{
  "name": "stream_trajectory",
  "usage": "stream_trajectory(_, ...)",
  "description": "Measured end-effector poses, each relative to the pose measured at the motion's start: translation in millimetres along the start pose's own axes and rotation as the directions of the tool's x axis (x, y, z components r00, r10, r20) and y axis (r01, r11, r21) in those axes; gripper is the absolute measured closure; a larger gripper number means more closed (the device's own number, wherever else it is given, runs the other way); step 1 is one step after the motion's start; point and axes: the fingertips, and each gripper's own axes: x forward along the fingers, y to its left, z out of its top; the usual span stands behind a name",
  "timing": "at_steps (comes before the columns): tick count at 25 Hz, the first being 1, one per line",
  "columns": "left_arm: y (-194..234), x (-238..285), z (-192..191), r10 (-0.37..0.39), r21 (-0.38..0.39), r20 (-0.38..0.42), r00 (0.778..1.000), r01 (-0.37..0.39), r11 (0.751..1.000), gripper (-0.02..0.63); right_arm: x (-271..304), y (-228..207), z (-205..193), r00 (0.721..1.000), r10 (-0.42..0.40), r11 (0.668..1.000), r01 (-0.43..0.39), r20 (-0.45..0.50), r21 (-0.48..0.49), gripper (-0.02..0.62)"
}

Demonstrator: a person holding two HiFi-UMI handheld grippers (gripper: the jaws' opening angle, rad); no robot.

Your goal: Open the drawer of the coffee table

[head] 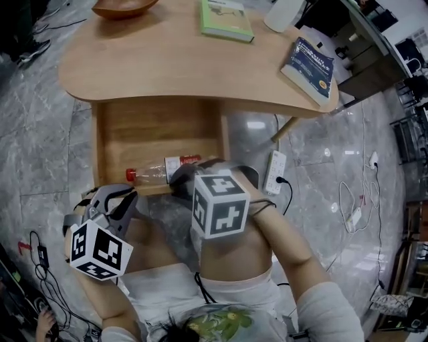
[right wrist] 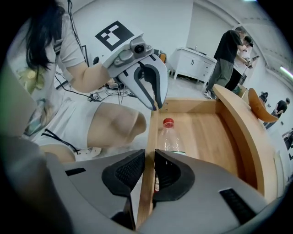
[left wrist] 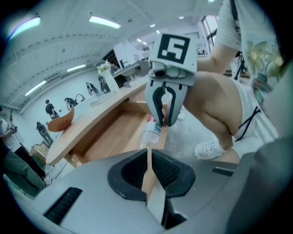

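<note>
The wooden coffee table (head: 167, 67) has its drawer (head: 160, 130) pulled out toward me. A clear plastic bottle (head: 157, 174) with a red cap lies inside along the drawer's front panel (head: 150, 190). My left gripper (head: 110, 194) sits at the panel's left corner. In the left gripper view, the left gripper (left wrist: 149, 157) is closed on the panel's thin top edge. My right gripper (head: 184, 180) holds the same panel further right. In the right gripper view, the right gripper (right wrist: 149, 160) has a pad on each side of the panel, with the bottle (right wrist: 170, 137) just beyond.
On the tabletop are a wooden bowl (head: 124, 7), a green book (head: 226, 19), a blue book (head: 311, 63) and a white object (head: 284, 13). A power strip (head: 274, 170) and cables lie on the marble floor at right. My knees are right behind the drawer front.
</note>
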Motion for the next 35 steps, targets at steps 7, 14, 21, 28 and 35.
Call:
stream_trajectory(7, 41.6, -20.0, 27.6, 0.195, -0.131, 0.218, 0.956, -0.17, 0.977, 0.594, -27.0, -14.9, 24.2, 0.984, -0.03, 0.997, 0.018, 0.175, 0.072, 0.566)
stream_trajectory(14, 95.5, -49.6, 61.9, 0.518, -0.447, 0.379, 0.767, -0.339, 0.828, 0.597, -69.0, -60.6, 74.9, 0.887, -0.229, 0.957, 0.131, 0.401, 0.257, 0.574)
stream_trajectory(21, 117.4, -56.4, 86.8, 0.734, -0.678, 0.333, 0.591, -0.391, 0.622, 0.597, -101.3, -110.4, 93.6, 0.582, -0.606, 0.785, 0.324, 0.542, 0.529, 0.574)
stream_trajectory(28, 120.5, -52.6, 96.1, 0.794, -0.774, 0.247, 0.556, -0.38, 0.507, 0.597, -112.5, -123.0, 92.7, 0.405, -0.706, 0.705, 0.326, 0.58, 0.63, 0.572)
stream_trajectory(35, 121.0, -55.1, 82.0, 0.824, -0.756, 0.196, 0.531, -0.454, 0.472, 0.597, -99.3, -116.5, 98.2, 0.423, -0.705, 0.703, 0.307, 0.569, 0.642, 0.574)
